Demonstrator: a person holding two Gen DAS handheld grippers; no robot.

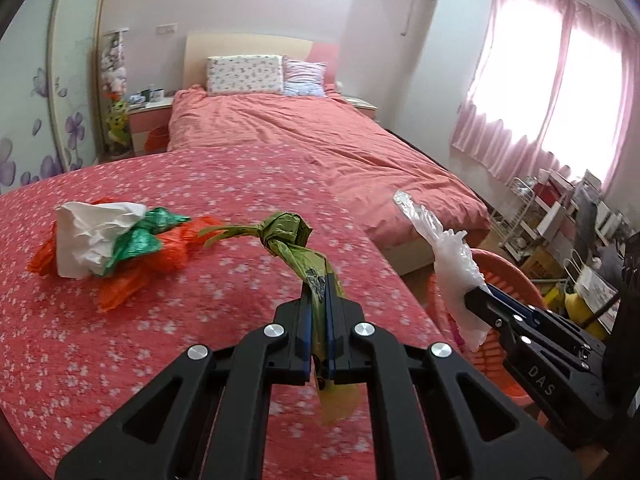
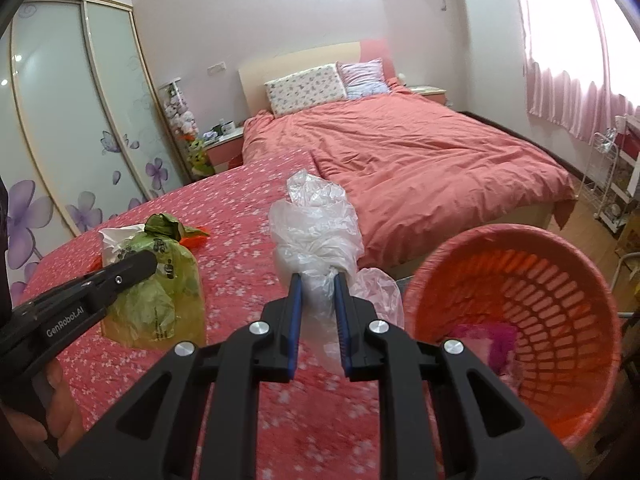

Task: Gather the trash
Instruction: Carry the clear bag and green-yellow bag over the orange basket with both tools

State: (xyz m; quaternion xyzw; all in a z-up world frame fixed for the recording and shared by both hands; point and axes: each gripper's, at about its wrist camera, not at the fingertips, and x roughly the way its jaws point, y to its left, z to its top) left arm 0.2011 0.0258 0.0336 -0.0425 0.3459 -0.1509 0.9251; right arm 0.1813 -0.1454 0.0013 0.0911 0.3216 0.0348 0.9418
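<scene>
Left gripper (image 1: 319, 280) angled down, clamped on green bag (image 1: 286, 236); right gripper (image 2: 317, 278) pinched clear bag (image 2: 316, 228) beside orange basket (image 2: 516, 240), over floral pink bedspread (image 1: 120, 352)

1. The knotted olive-green thin plastic bag (image 1: 286, 236) looks crinkled and faintly glossy.
2. The translucent white plastic bag (image 2: 316, 236) is thin, wrinkled and shiny.
3. The round orange plastic lattice basket (image 2: 568, 280) has a smooth, slightly glossy wall.
4. The red cloth cover with small white flowers (image 1: 224, 184) looks soft and matt.
5. The crumpled white paper (image 1: 90, 236) is matt and creased.
6. The left gripper (image 1: 318, 288) is matt black plastic with bright metal screw heads.
</scene>
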